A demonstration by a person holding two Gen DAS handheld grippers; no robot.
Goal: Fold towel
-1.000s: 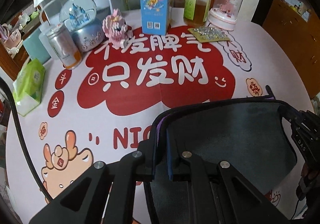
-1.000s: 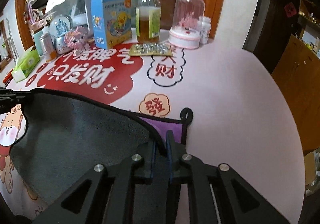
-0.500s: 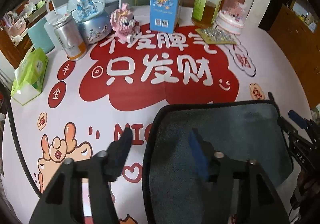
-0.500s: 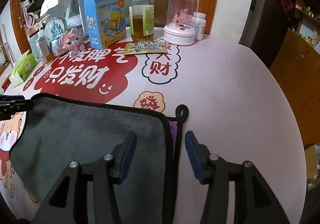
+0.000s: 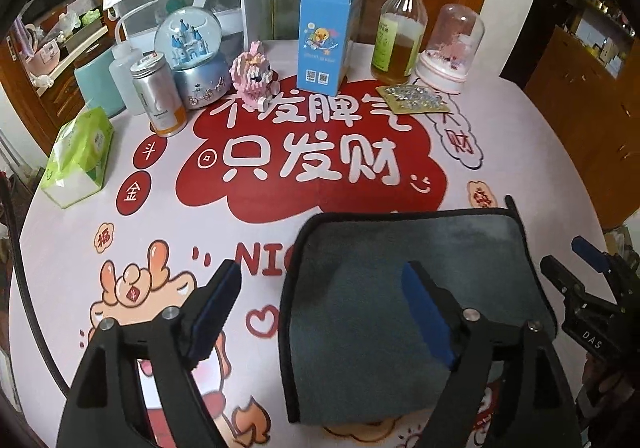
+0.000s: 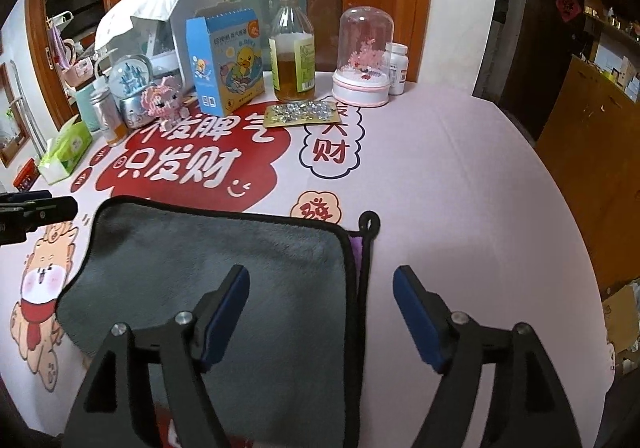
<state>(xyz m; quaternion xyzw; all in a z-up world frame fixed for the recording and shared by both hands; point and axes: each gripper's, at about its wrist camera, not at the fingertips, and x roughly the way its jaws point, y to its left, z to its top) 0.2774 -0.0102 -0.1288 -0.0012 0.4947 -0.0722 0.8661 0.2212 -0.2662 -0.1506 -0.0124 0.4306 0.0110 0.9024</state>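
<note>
A grey towel [image 5: 420, 268] with black trim lies folded flat on the printed tablecloth [image 5: 312, 164]. It also shows in the right wrist view [image 6: 224, 268], with a purple underside strip and a black hanging loop [image 6: 369, 222] at its far right corner. My left gripper [image 5: 320, 308] is open and empty above the towel's left edge. My right gripper [image 6: 320, 308] is open and empty above the towel's right edge. The right gripper's fingers [image 5: 576, 280] show at the far right of the left wrist view.
Clutter lines the table's back: a tissue pack [image 5: 78, 156], a metal can [image 5: 160, 96], a snow globe [image 5: 196, 56], a pink block figure [image 5: 254, 78], a blue carton [image 5: 326, 40], a bottle [image 5: 398, 44], a glass dome [image 5: 452, 48], a studded card [image 5: 414, 100].
Both grippers have opened and let go of the towel's corners. They have drawn back and up. The towel now lies flat on the table.
</note>
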